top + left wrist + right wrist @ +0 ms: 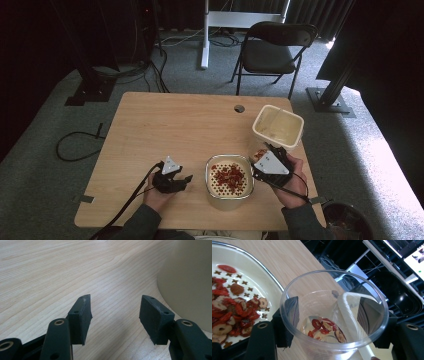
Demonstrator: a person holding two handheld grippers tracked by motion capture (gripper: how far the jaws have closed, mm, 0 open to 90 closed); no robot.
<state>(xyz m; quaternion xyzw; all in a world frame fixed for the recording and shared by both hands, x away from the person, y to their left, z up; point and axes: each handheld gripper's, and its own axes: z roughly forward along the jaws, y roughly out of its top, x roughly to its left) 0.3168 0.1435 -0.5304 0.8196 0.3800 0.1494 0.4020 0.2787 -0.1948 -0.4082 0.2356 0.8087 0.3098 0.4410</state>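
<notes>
A cream container [229,198] with a perforated insert holds several red dried fruit slices [229,176] near the table's front edge. The same slices [234,312] lie on that insert [249,270] in the right gripper view. My right gripper [264,152] is just right of the container, shut on a clear plastic cup [334,347] that is tilted toward it. A few slices [324,328] remain in the cup's bottom, and its jaws [332,310] press the cup's sides. My left gripper [186,179] rests low on the table left of the container, open and empty [115,305], with the container wall [190,282] beside it.
A second cream container [278,126] stands at the back right of the wooden table [165,125], behind the right gripper. A cable hole [239,108] is near the far edge. A folding chair [274,47] stands beyond the table and a black bin [347,220] at the floor's lower right.
</notes>
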